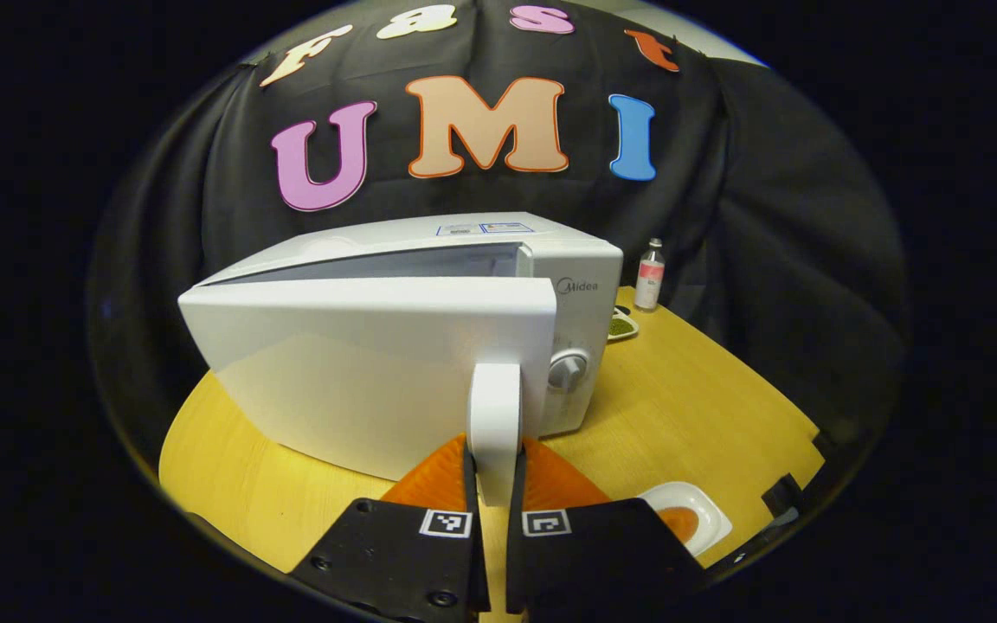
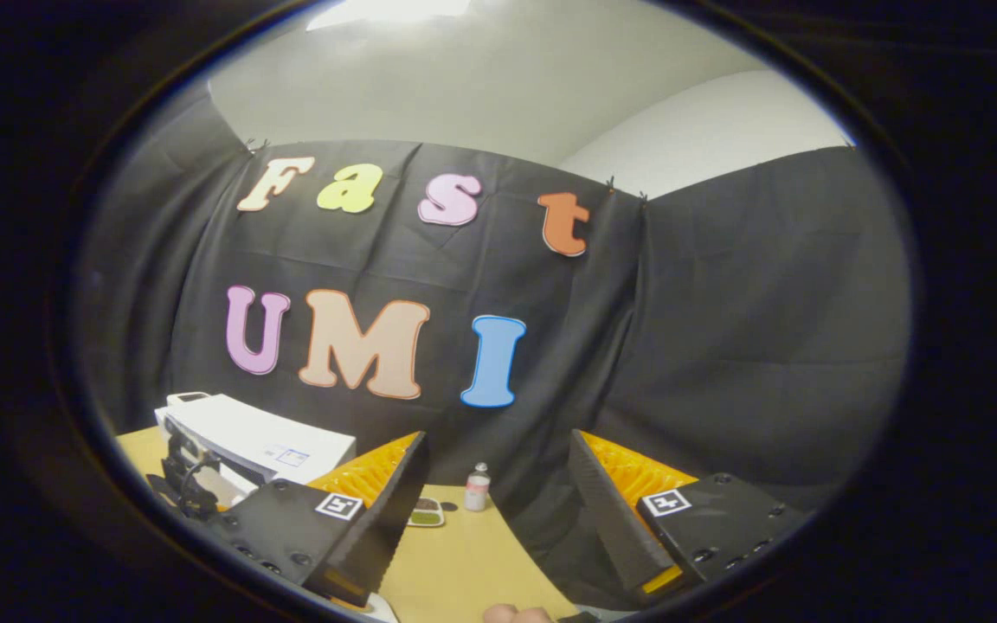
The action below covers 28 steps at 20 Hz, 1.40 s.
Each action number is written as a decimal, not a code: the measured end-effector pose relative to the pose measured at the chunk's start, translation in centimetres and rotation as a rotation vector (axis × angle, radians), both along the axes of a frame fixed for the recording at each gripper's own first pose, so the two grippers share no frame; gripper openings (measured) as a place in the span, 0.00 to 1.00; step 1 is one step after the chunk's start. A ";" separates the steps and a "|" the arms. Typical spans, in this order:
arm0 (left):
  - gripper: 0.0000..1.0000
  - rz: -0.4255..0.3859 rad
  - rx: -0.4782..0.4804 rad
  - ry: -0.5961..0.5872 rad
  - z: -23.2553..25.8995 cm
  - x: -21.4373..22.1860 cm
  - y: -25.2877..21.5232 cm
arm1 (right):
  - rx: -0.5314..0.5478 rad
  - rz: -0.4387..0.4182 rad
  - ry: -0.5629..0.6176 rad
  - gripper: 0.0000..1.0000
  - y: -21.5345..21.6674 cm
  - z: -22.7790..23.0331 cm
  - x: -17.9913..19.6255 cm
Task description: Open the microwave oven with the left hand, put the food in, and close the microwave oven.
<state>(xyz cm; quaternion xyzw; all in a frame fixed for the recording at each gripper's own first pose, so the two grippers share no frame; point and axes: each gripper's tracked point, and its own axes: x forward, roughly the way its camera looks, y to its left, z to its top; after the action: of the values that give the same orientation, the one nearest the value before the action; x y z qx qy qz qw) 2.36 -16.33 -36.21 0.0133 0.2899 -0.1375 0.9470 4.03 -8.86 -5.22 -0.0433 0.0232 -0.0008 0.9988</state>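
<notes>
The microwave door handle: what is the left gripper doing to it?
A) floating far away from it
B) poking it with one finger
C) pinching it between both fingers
C: in the left gripper view, the left gripper has its two fingers closed on either side of the white microwave door handle, and the door is swung partly open.

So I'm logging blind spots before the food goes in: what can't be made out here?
- Left gripper view: the microwave cavity, hidden behind its half-open door.
- Same view: the plate, partly covered by the left tongs.
- Right gripper view: the small dish, too small to identify.
</notes>
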 end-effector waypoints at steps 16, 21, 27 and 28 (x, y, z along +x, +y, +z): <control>0.07 0.201 0.052 0.022 1.8 -13.7 16.9 | 0.302 0.153 0.139 0.92 11.5 -5.1 -1.4; 0.06 0.289 0.050 0.021 2.3 -15.7 24.6 | 0.195 0.148 0.146 0.98 14.3 -8.7 -4.9; 0.05 0.332 -0.057 0.022 2.5 -16.6 29.3 | 0.097 0.186 0.207 0.95 17.8 -12.2 -8.6; 0.06 0.341 -0.067 0.019 2.5 -16.4 29.8 | 0.093 0.192 0.209 0.97 18.0 -12.3 -8.8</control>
<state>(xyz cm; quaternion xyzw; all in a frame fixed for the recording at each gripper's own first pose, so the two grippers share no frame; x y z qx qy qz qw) -14.06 13.49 -33.68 -0.0689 0.2923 0.0154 0.9537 -4.80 9.14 -17.55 0.0013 0.1228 0.1003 0.9874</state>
